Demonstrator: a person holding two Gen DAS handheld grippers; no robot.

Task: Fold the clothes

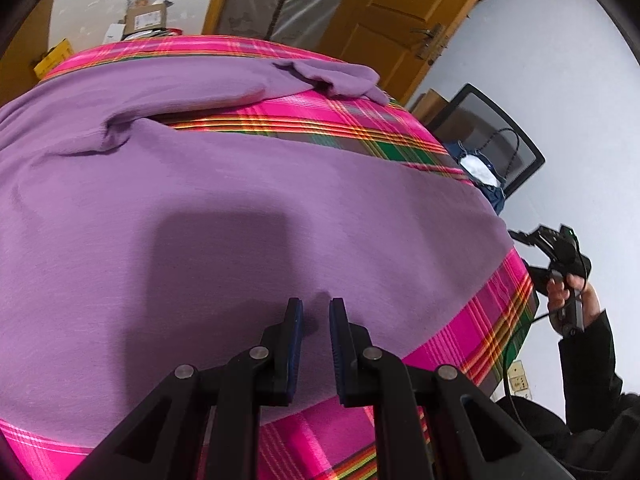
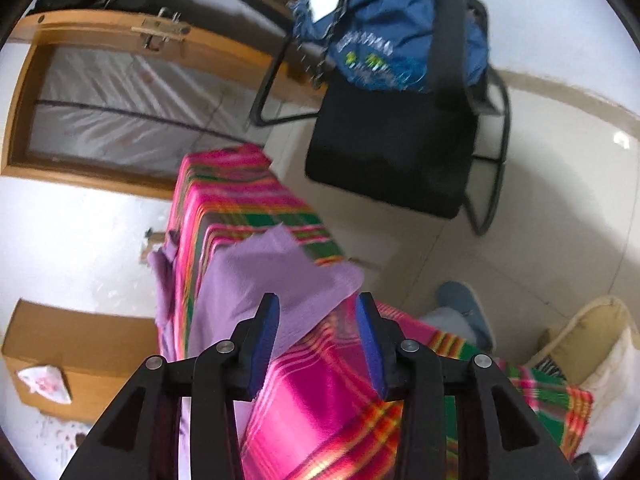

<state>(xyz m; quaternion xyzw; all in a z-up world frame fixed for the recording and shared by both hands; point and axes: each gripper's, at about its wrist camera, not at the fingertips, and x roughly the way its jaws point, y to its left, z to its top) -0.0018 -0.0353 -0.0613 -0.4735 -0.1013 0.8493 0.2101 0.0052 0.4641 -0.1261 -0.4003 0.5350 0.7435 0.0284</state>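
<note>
Spread flat, the purple top [image 1: 240, 184] covers most of the plaid cloth [image 1: 472, 320] on the table, one sleeve [image 1: 332, 76] lying out toward the far edge. Low over its near hem sits the left gripper [image 1: 316, 312], its fingers a narrow gap apart, with nothing visibly pinched between them. Off to the right, past the table's edge, a hand [image 1: 568, 292] carries the right gripper [image 2: 318, 320], which in its own view is wide apart and empty, hovering above a corner of the top [image 2: 276, 276] that lies near the table's edge. I judge the fabric to be a thin, soft knit: light, limp and prone to wrinkle and drag, with no stiffness to hold a crease. Hems, corners and shoulder seams look like the best holds, taken with a shallow pinch.
</note>
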